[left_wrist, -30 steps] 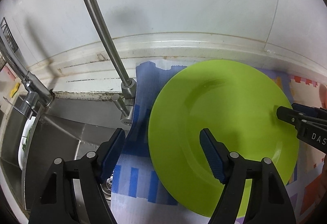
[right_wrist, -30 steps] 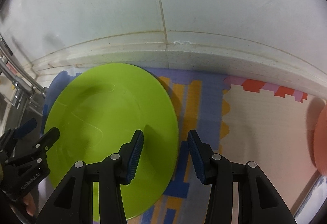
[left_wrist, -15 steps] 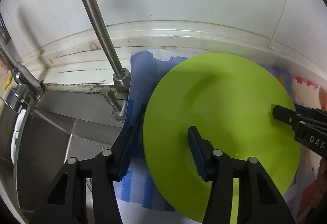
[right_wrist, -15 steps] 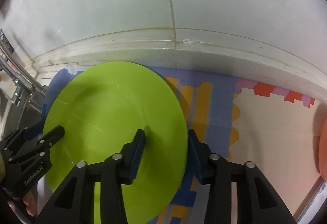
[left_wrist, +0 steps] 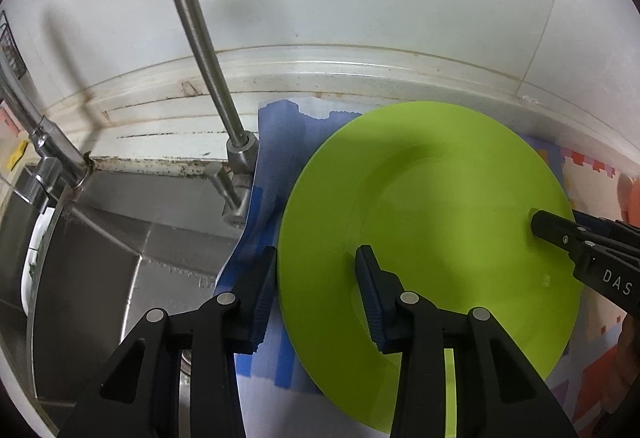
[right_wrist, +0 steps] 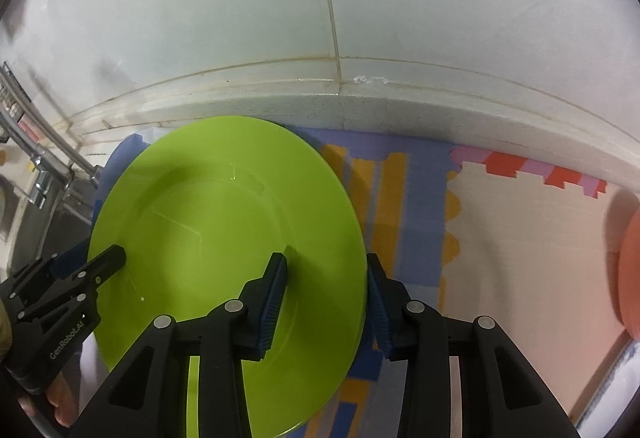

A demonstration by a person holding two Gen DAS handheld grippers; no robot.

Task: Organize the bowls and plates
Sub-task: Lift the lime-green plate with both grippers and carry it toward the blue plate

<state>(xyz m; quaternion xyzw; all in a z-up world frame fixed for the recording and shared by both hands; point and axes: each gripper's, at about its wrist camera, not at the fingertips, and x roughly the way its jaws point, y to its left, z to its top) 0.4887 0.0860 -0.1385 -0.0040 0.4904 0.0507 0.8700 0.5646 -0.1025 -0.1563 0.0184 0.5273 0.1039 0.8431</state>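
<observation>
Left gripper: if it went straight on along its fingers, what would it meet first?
The green plate, whose rim already lies between the left gripper fingers; beyond that, probably the white backsplash ledge.

Glossy smooth green plate [left_wrist: 432, 206], brushed-metal faucet [left_wrist: 200, 50], matt foam mat [right_wrist: 516, 238]

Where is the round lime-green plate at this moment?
The round lime-green plate lies on the patterned mat right of the steel faucet, between the left gripper and right gripper, whose fingers straddle opposite rims.
</observation>
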